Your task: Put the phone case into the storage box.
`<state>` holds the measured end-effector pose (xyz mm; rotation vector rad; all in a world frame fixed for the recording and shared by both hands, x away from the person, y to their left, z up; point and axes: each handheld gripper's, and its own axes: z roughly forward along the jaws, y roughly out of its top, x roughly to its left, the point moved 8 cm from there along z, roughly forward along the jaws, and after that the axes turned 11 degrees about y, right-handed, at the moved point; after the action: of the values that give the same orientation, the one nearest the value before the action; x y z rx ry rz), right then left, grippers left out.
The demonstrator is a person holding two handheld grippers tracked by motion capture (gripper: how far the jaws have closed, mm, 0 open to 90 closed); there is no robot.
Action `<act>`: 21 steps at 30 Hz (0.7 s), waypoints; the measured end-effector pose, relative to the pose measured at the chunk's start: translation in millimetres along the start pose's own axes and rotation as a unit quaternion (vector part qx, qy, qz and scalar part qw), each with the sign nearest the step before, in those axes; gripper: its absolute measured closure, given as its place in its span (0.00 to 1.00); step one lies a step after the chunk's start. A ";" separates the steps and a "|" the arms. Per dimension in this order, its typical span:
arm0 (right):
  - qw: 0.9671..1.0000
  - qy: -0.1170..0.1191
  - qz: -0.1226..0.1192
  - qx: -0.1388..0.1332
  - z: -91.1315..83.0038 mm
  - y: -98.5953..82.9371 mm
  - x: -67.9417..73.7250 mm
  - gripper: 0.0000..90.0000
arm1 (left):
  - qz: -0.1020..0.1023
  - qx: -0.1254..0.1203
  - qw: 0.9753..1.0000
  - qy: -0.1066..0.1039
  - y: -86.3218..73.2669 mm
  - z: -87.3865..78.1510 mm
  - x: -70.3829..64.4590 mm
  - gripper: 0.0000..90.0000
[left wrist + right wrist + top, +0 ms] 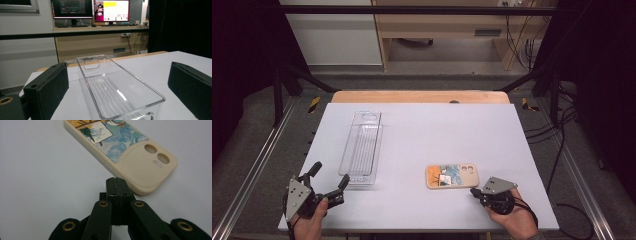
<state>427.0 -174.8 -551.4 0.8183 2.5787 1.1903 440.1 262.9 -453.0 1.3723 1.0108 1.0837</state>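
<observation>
A clear plastic tray (362, 148) lies lengthwise on the left half of the white table (437, 130), empty. My left gripper (329, 176) is open just short of the tray's near end; in the left gripper view the tray (112, 87) runs away between the two spread jaws. A cream phone case (452, 176) with a painted picture and camera cut-outs lies flat at the front right. My right gripper (474, 191) is shut with nothing in it, its tip right by the case's near corner (140, 162).
The table's front edge is just below both hands. A wooden desk (100, 40) with two lit monitors (91, 10) stands beyond the table. Black frame rails and cables (557, 125) run along the table's sides.
</observation>
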 end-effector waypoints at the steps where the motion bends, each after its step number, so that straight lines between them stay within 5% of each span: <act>1: 1.000 0.000 0.001 0.001 0.8 -0.8 -0.6 1.00 | 0.000 0.000 1.000 0.000 0.1 -0.1 -0.1 0.03; 21: 1.000 -0.004 0.005 0.004 1.8 -3.5 -5.9 1.00 | -0.001 -0.001 1.000 0.004 0.7 -1.3 2.5 0.03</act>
<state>431.2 -178.8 -555.6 0.8374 2.5773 1.1772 439.3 265.5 -452.1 1.3670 1.0157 1.0894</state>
